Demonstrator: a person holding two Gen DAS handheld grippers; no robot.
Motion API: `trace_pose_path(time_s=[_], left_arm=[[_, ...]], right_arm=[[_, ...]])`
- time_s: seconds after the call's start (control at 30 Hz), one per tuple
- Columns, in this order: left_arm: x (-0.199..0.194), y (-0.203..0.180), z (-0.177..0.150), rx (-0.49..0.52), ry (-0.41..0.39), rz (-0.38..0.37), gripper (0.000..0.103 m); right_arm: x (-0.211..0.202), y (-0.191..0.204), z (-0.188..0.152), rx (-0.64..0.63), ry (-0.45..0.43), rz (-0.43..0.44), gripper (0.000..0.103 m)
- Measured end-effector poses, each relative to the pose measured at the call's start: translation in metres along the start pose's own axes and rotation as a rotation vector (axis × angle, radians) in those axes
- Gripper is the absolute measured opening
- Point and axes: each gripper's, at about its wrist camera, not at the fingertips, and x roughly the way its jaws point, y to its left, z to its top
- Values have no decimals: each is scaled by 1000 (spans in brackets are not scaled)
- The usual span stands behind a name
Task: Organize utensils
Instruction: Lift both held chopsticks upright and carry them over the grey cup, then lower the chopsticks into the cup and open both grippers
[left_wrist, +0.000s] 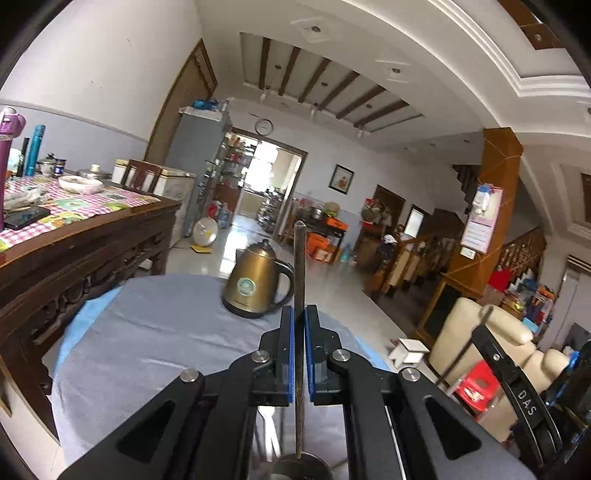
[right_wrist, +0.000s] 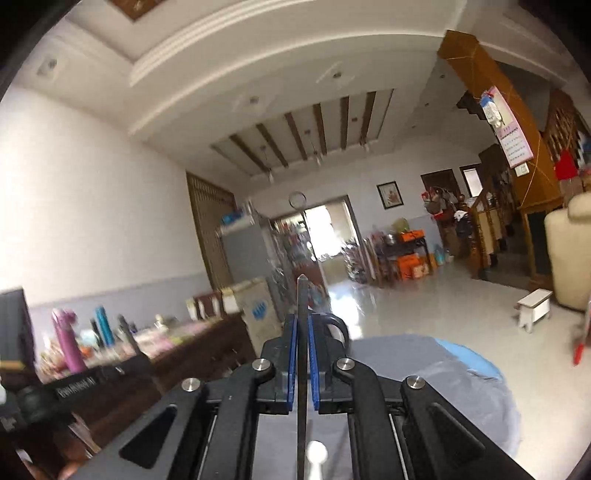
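Note:
In the left wrist view my left gripper (left_wrist: 300, 318) is shut on the flat handle of a metal utensil (left_wrist: 300, 266). The handle stands up past the blue pads (left_wrist: 290, 332); a round bowl-like end (left_wrist: 301, 467) shows below, so it looks like a ladle or spoon. Another pale utensil (left_wrist: 266, 424) shows under the gripper body. In the right wrist view my right gripper (right_wrist: 302, 325) is shut on a thin dark utensil handle (right_wrist: 302, 295), seen edge-on, with its working end hidden. A blurred white rounded piece (right_wrist: 317, 452) lies below.
A round table under a grey cloth (left_wrist: 155, 332) carries a bronze kettle (left_wrist: 255, 284). A dark wooden sideboard (left_wrist: 85, 251) with bottles and dishes stands at the left. A cream armchair (left_wrist: 491, 332), red stool (left_wrist: 476, 391) and small white stool (right_wrist: 533, 306) stand on the tiled floor.

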Motion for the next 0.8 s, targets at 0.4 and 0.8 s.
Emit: trace_pose_path(time_s=[0.4,0.8], left_arm=[[55,2,-57,56,262,134,5],[57,-6,-73,107,320,203,6]], right_arm=[[46,-7,-61,-22,247,-31,7],[44,-19,-90,-3,335,-19,7]])
